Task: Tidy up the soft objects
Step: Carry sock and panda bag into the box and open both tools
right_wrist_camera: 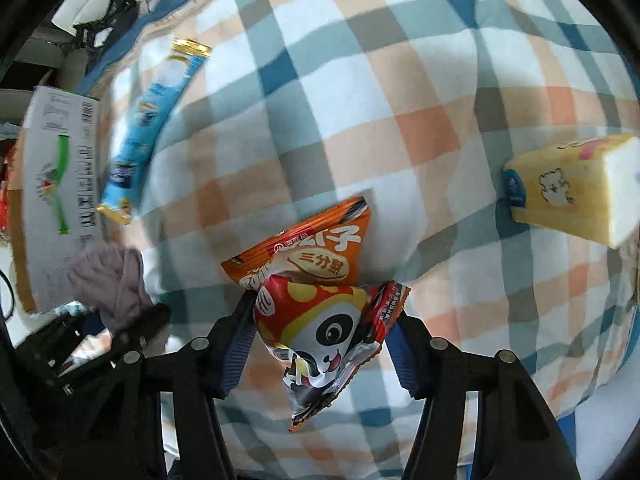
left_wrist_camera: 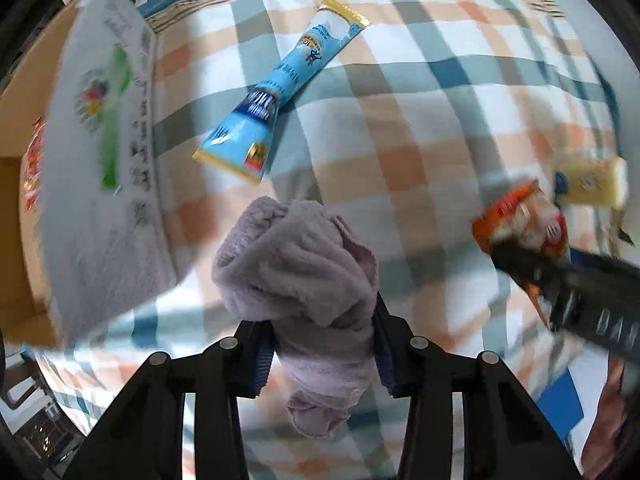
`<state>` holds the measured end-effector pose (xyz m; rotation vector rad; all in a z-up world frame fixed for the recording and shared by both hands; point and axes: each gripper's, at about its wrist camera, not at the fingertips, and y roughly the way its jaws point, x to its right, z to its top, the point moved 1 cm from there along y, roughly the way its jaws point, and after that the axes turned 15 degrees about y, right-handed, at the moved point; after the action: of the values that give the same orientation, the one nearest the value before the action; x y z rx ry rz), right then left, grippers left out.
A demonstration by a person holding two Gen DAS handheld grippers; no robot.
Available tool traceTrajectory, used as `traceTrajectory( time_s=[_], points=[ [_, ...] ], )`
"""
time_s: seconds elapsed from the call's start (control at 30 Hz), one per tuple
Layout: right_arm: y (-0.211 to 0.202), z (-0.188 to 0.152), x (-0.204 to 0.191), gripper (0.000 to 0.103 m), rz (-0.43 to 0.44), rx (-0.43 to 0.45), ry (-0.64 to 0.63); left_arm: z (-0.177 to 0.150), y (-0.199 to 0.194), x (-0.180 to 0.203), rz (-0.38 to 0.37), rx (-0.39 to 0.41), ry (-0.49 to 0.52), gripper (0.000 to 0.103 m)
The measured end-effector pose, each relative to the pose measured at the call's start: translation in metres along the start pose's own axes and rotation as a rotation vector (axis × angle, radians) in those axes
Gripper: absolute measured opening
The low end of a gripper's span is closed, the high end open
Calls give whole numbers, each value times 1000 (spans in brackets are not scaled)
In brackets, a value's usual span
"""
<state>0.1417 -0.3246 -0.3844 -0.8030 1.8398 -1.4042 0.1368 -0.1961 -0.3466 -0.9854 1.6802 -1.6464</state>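
Lilac towel [left_wrist_camera: 304,276] hangs clenched in the left gripper [left_wrist_camera: 320,344] jaws; snack packet [right_wrist_camera: 320,320] sits pinched in the right gripper [right_wrist_camera: 316,344] jaws, likely slipping from its slick corner

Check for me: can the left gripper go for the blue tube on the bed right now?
Probably not yet. The left gripper is shut on the purple towel. The blue tube lies unobstructed ahead on the checked blanket.
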Motion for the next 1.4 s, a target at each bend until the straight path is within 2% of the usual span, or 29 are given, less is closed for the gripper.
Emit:
traceTrajectory(
  time_s=[0.2,0.37,0.47,0.57,0.6,0.67,0.8,0.97,1.2,1.4],
  points=[
    [-38,-35,-30,62,74,22,-55,-43,-56,-18,-12,97,-7,39],
    [-75,-70,-79,62,143,48,-153,-67,-108,-59,10,194,-49,39],
    [-98,-93,-130,62,178,71,-233,-82,-141,-99,45,249,-81,39],
    [-116,-110,-178,62,198,92,-296,-85,-163,-156,92,292,-114,39],
    [-122,-116,-180,62,198,98,-309,-88,-168,-171,108,302,-126,39],
    [-127,-124,-207,62,202,108,-324,-93,-179,-205,135,319,-155,39],
    [-122,-132,-252,62,183,132,-323,-88,-184,-260,206,340,-189,39],
    [-103,-129,-294,62,148,142,-283,-77,-171,-317,244,318,-228,39],
    [-45,-104,-317,62,66,117,-224,-42,-115,-388,188,215,-260,39],
    [-1,-89,-329,62,-2,84,-197,-13,-69,-410,139,125,-234,39]
  ],
)
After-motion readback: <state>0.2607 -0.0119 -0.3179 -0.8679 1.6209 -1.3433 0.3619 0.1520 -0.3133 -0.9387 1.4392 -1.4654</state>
